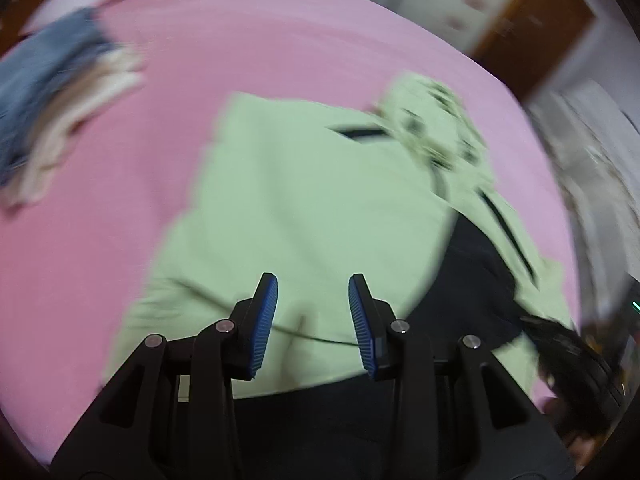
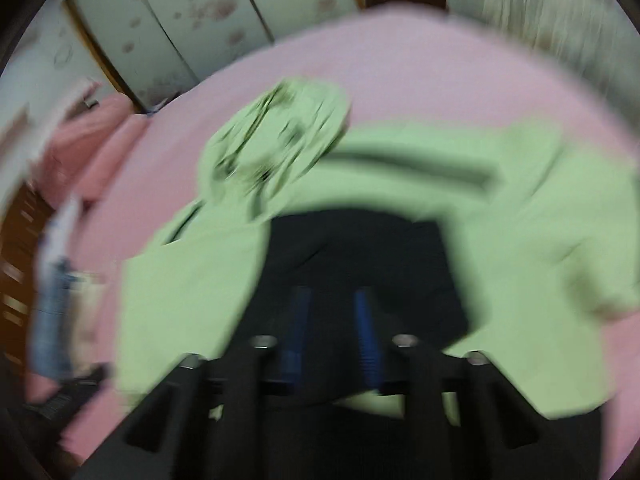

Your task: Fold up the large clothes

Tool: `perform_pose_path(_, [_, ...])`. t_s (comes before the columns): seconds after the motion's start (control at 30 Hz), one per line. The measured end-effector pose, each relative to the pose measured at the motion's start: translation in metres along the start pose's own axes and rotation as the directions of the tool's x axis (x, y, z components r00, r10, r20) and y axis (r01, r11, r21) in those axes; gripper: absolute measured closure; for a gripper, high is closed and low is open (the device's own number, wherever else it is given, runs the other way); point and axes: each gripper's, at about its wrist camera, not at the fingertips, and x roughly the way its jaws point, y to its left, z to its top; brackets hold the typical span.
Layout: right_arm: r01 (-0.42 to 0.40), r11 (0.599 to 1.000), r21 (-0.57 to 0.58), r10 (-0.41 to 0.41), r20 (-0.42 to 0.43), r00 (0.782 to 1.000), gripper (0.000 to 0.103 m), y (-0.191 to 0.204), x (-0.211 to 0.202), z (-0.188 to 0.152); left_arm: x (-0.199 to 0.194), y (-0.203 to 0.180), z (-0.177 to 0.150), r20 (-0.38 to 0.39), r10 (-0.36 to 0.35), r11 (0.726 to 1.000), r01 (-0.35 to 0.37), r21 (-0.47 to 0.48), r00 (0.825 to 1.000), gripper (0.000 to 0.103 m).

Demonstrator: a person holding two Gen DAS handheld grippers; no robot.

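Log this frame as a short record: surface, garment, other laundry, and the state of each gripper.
surface: pink bed sheet
garment: light green jacket with black lining, lying spread on the sheet, hood at the far end
other laundry: pile of blue and cream clothes to the far left on the sheet
left gripper: jaws apart, nothing between the pads, above the jacket
right gripper: jaws narrowly apart over the black lining; blur hides whether they pinch fabric
image quality: both views blurred
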Motion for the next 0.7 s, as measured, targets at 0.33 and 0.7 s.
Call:
perform_pose_path(0.33, [-0.104, 0.995, -0.01, 0.098, -0.25, 0.963, 0.094, 0.02, 0.086, -0.025, 0.072, 0.014, 0.011, -0.179, 0.191, 0.979, -0.173, 0.112, 0.965, 0.102])
perform_pose_path(0.7, [0.321, 0.875, -0.363, -0.353, -0.022, 0.935, 0.103, -0.053, 0.057, 0.004, 0.043, 0.095, 0.033, -0.11, 0.425, 0.905, -0.421, 0.054, 0.899, 0.102])
